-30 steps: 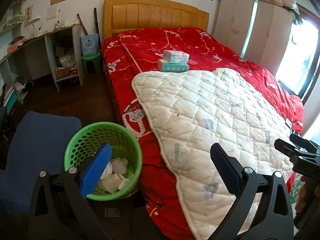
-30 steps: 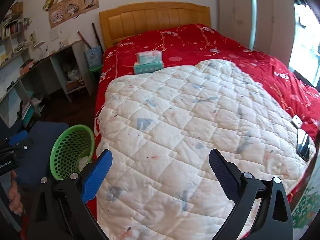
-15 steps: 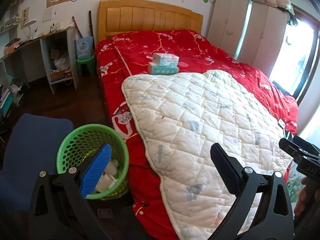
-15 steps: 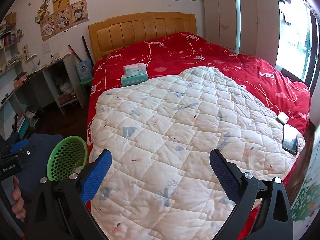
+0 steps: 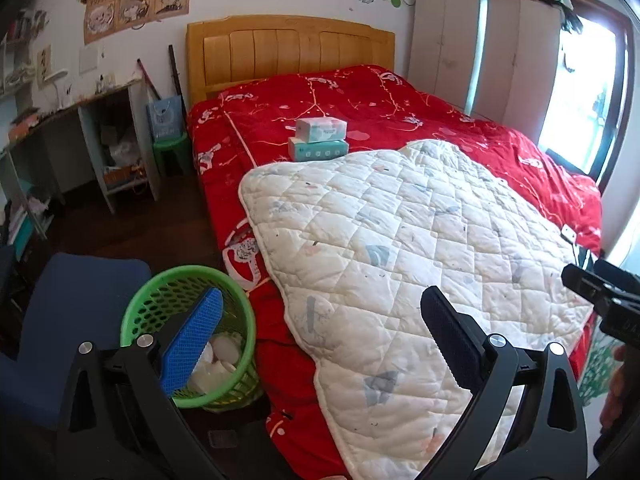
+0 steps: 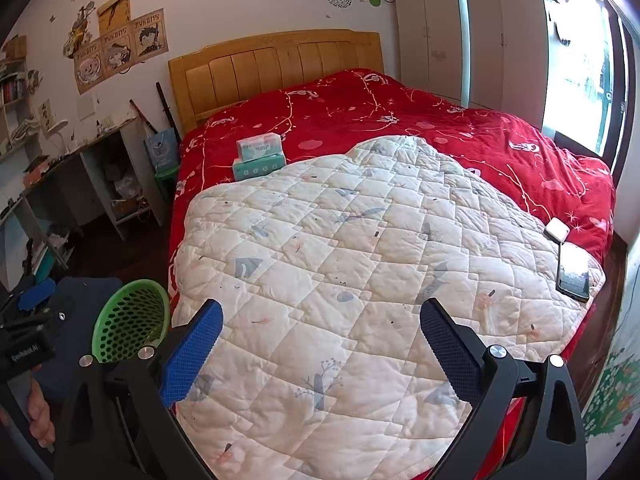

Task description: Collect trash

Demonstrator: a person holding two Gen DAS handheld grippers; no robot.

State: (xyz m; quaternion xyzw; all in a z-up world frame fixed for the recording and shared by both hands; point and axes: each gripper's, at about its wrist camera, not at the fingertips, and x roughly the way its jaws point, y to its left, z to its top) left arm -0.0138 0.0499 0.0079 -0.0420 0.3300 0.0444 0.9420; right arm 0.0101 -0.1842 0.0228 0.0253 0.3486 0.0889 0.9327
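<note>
the left gripper (image 5: 320,336) hangs with jaws wide and nothing between them, over the near corner of the bed (image 5: 400,112). the right gripper (image 6: 320,336) is likewise spread wide and bare above the bed's foot. just beside the bed's near left edge, on the floor, stands the green basket (image 5: 144,308) with white crumpled trash (image 5: 218,360) inside. a white quilt (image 6: 340,260) covers the bed's near half. a phone (image 6: 574,272) lies on the quilt's right edge. two stacked tissue packs (image 5: 318,138) sit beyond the quilt, toward the wooden headboard (image 5: 288,52).
</note>
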